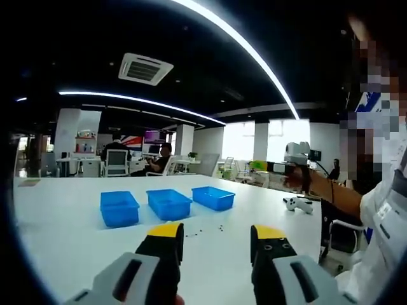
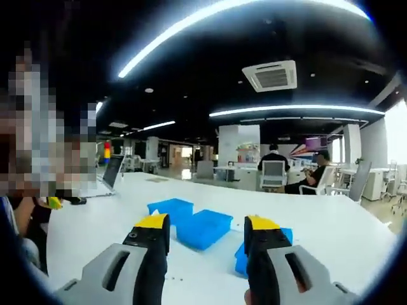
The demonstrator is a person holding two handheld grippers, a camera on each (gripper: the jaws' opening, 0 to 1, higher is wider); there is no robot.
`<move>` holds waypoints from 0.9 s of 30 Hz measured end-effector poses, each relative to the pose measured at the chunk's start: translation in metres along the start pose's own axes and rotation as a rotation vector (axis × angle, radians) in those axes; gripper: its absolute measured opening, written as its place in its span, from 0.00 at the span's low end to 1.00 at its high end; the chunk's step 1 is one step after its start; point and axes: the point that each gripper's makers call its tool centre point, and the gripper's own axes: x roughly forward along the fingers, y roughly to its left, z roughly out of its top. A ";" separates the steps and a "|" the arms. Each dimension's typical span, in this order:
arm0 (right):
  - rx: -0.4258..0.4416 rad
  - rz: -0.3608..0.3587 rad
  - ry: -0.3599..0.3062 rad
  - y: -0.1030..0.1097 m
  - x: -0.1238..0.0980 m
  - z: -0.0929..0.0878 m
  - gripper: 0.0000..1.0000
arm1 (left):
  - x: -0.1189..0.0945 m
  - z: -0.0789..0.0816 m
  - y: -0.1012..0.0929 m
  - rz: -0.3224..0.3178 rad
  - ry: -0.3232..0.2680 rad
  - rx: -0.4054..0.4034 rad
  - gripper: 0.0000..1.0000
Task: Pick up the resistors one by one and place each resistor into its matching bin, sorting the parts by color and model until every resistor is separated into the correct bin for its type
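Observation:
Three blue bins stand in a row on the white table (image 1: pixel 63 254): a left bin (image 1: pixel 119 208), a middle bin (image 1: pixel 169 204) and a right bin (image 1: pixel 213 197). Tiny dark resistors (image 1: pixel 205 231) lie scattered on the table in front of them, too small to tell apart. My left gripper (image 1: pixel 217 236) hovers open and empty just short of the resistors. In the right gripper view the bins (image 2: pixel 205 229) lie close ahead, the nearest one (image 2: pixel 285 235) partly hidden behind a jaw. My right gripper (image 2: pixel 207 230) is open above them and holds nothing.
A white game controller (image 1: pixel 297 203) lies on the table at the right. A person's forearm (image 1: pixel 331 194) reaches in there, holding a device. An open laptop (image 2: pixel 113 171) sits at the far left. People sit at desks (image 1: pixel 114 162) beyond the table.

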 end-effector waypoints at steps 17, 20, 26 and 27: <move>0.013 0.020 0.079 0.039 -0.080 -0.042 0.46 | 0.001 -0.003 0.000 0.000 0.003 -0.006 0.43; -0.015 0.054 0.075 0.051 -0.087 -0.047 0.46 | 0.002 -0.004 0.000 0.000 0.005 -0.008 0.43; -0.001 0.072 0.084 0.055 -0.088 -0.055 0.47 | 0.001 -0.002 0.000 0.003 -0.002 -0.010 0.43; -0.003 0.073 0.088 0.055 -0.087 -0.055 0.48 | 0.001 -0.002 0.000 0.003 -0.001 -0.010 0.43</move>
